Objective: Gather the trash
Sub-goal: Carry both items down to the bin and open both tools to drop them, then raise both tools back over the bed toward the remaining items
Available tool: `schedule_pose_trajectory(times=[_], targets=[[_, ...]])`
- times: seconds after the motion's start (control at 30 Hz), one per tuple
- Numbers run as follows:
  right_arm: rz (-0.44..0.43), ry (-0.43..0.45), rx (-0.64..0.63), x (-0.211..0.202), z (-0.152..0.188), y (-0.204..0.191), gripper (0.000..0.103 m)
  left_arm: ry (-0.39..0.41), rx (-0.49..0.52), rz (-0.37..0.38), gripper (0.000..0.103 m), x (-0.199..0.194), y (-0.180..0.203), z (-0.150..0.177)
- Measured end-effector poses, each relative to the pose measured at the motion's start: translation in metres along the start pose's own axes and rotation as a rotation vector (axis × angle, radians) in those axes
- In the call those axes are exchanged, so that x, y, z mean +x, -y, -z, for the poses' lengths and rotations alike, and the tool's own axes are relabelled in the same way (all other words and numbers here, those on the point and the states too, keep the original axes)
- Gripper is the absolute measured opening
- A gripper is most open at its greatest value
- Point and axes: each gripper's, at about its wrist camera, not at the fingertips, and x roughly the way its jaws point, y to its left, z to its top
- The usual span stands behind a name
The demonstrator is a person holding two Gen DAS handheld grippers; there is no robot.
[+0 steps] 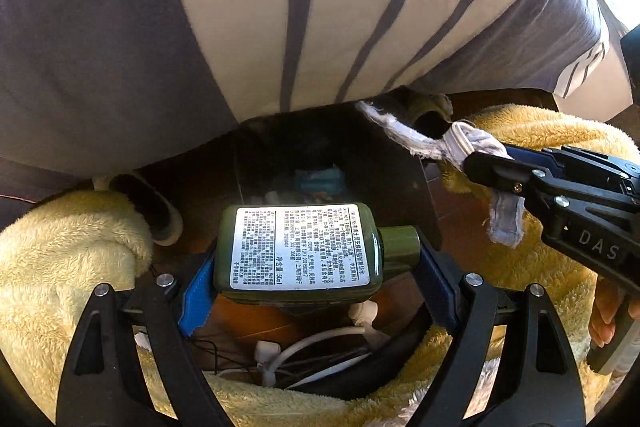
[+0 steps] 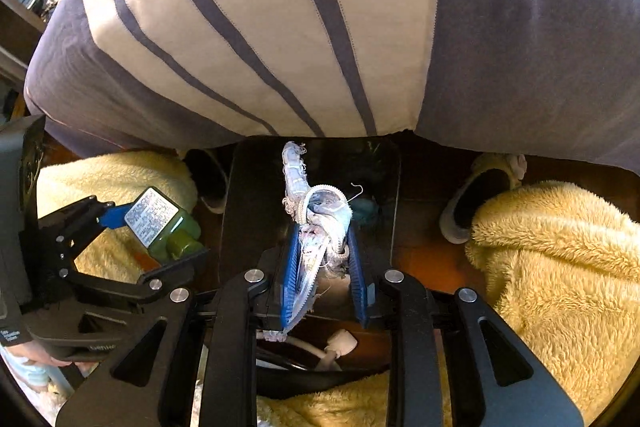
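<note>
My left gripper (image 1: 316, 267) is shut on a small dark green bottle (image 1: 298, 251) with a white printed label. The bottle lies crosswise between the blue pads, cap to the right. It hangs just above a black trash bin (image 1: 384, 167) on the floor. My right gripper (image 2: 324, 247) is shut on a frayed white fabric and zipper scrap (image 2: 294, 171), whose loose end sticks up over the black bin (image 2: 248, 195). The right wrist view shows the left gripper (image 2: 152, 223) with the green bottle (image 2: 160, 223) at the bin's left side. In the left wrist view the right gripper (image 1: 492, 171) holds the scrap (image 1: 404, 137) at the bin's right rim.
A person's striped grey and cream top (image 2: 280, 27) fills the upper view. Yellow fleece legs (image 2: 560, 267) and slippers (image 2: 476, 199) flank the bin on a reddish-brown floor. A white cable and plug (image 1: 320, 347) lie below the grippers. Some trash lies inside the bin.
</note>
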Motion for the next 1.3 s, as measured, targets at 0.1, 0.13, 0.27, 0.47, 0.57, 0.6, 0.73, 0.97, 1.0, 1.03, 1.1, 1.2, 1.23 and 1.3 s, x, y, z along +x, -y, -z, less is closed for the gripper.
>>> schedule_pose_trajectory(times=[0.1,0.13,0.27,0.47,0.57,0.6,0.73,0.97,1.0,1.03,1.1,1.2,1.23,1.3], targets=[[-0.011,0.009,0.011,-0.001,-0.003,0.001,0.036,-0.001,0.006,-0.002,0.083,-0.003,0.003,0.003],[-0.017,0.013,0.015,-0.001,-0.003,0.002,0.049,0.003,0.008,-0.004,0.087,-0.003,0.003,0.002],[-0.016,0.040,0.032,-0.013,-0.009,0.002,0.055,0.031,0.019,-0.017,0.093,-0.013,0.003,0.000],[0.032,0.140,0.039,-0.045,-0.017,0.007,0.079,0.104,0.011,-0.026,0.095,-0.043,-0.003,-0.007],[0.052,0.199,0.044,-0.066,-0.021,0.010,0.092,0.163,-0.003,-0.024,0.095,-0.065,-0.007,-0.011],[0.059,0.216,0.045,-0.072,-0.022,0.010,0.093,0.185,-0.005,-0.028,0.095,-0.074,-0.008,-0.013],[0.075,0.273,0.047,-0.098,-0.030,0.013,0.097,0.258,-0.011,-0.041,0.095,-0.103,-0.010,-0.021],[0.095,0.397,0.041,-0.144,-0.059,0.019,0.099,0.378,-0.010,-0.077,0.095,-0.153,-0.017,-0.044],[0.099,0.408,0.042,-0.147,-0.064,0.020,0.099,0.389,-0.015,-0.080,0.095,-0.158,-0.019,-0.049],[0.104,0.422,0.044,-0.152,-0.072,0.023,0.099,0.403,-0.020,-0.085,0.095,-0.165,-0.022,-0.056],[0.110,0.439,0.045,-0.159,-0.084,0.026,0.099,0.425,-0.025,-0.097,0.095,-0.174,-0.026,-0.070],[0.120,0.455,0.052,-0.162,-0.106,0.030,0.099,0.455,-0.030,-0.120,0.095,-0.186,-0.031,-0.097],[0.118,0.457,0.055,-0.164,-0.112,0.032,0.099,0.461,-0.029,-0.124,0.095,-0.189,-0.033,-0.103],[0.109,0.461,0.064,-0.164,-0.126,0.035,0.099,0.469,-0.026,-0.135,0.095,-0.191,-0.035,-0.119]])
